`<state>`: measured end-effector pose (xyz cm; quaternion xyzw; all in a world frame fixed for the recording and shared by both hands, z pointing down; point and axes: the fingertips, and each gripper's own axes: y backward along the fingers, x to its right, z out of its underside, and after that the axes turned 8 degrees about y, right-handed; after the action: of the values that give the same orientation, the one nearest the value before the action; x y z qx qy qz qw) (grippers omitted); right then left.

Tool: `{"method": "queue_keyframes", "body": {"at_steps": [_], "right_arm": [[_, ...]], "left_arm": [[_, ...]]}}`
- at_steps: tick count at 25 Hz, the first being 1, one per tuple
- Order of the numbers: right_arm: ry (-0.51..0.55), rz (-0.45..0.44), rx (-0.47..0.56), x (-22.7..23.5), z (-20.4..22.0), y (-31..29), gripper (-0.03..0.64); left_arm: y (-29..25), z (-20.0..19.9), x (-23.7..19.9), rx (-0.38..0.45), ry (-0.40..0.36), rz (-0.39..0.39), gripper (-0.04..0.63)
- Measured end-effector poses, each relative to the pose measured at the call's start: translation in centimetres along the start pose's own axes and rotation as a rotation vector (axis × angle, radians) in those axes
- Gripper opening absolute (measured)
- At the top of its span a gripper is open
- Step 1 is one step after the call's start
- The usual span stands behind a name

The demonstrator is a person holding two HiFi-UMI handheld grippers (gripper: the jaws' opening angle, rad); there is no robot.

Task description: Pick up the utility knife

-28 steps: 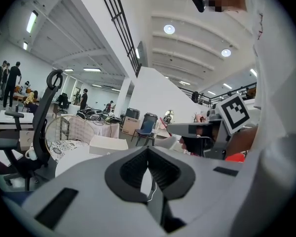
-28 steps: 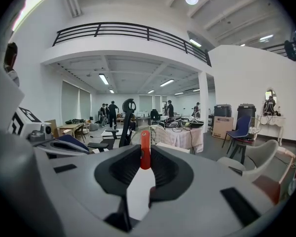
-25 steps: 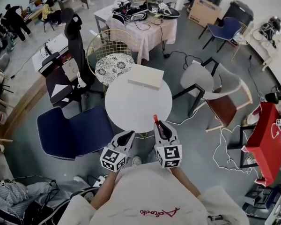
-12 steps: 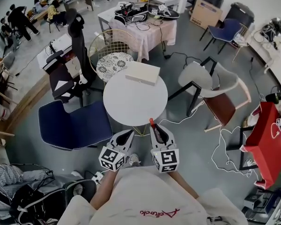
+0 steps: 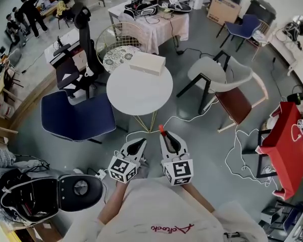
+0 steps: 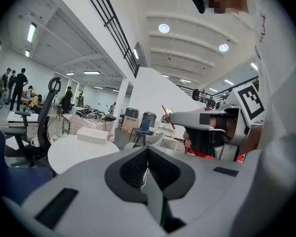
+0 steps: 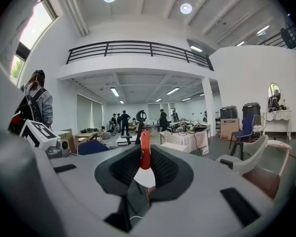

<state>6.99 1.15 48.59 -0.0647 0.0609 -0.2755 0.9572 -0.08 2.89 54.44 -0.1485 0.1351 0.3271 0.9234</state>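
The utility knife (image 5: 162, 130) has a red body and sticks out forward from my right gripper (image 5: 167, 139), whose jaws are shut on it. In the right gripper view the red knife (image 7: 145, 149) stands upright between the dark pads (image 7: 163, 168). My left gripper (image 5: 137, 147) is beside it at the left, jaws together with nothing between them (image 6: 148, 164). The left gripper view shows the right gripper (image 6: 192, 118) with the knife's (image 6: 165, 112) red tip. Both grippers hang over the floor, short of the round white table (image 5: 141, 95).
A cream box (image 5: 147, 63) lies on the table's far edge. A blue chair (image 5: 78, 117) stands left of the table, a grey chair (image 5: 219, 77) to its right. White cables (image 5: 242, 158) trail on the floor. A black seat (image 5: 81, 188) is at lower left, a red stand (image 5: 283, 145) at right.
Both grippers have drawn back from the table together, so the table now lies farther off. The knife stays in the right gripper. A black seat and bag have come into view at lower left.
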Motion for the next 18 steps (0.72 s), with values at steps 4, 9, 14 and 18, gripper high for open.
{"method": "queue_keyframes", "body": {"at_steps": [4, 9, 14, 18], "right_arm": [[-0.01, -0.01, -0.002, 0.1, 1.3, 4.4, 0.071], [-0.008, -0.011, 0.018, 0.3, 1.7, 8.1, 0.071], [0.007, -0.008, 0.044, 0.7, 1.3, 9.9, 0.071], [0.011, -0.002, 0.053, 0.7, 1.3, 10.5, 0.071]], "left_arm": [[0.9, 1.9, 3.9, 0.008, 0.001, -0.011, 0.012], [1.6, 3.1, 7.5, 0.016, -0.02, -0.008, 0.012], [1.8, 2.7, 9.3, 0.033, -0.049, -0.005, 0.012], [2.1, 2.8, 9.8, 0.037, -0.057, -0.003, 0.012]]}}
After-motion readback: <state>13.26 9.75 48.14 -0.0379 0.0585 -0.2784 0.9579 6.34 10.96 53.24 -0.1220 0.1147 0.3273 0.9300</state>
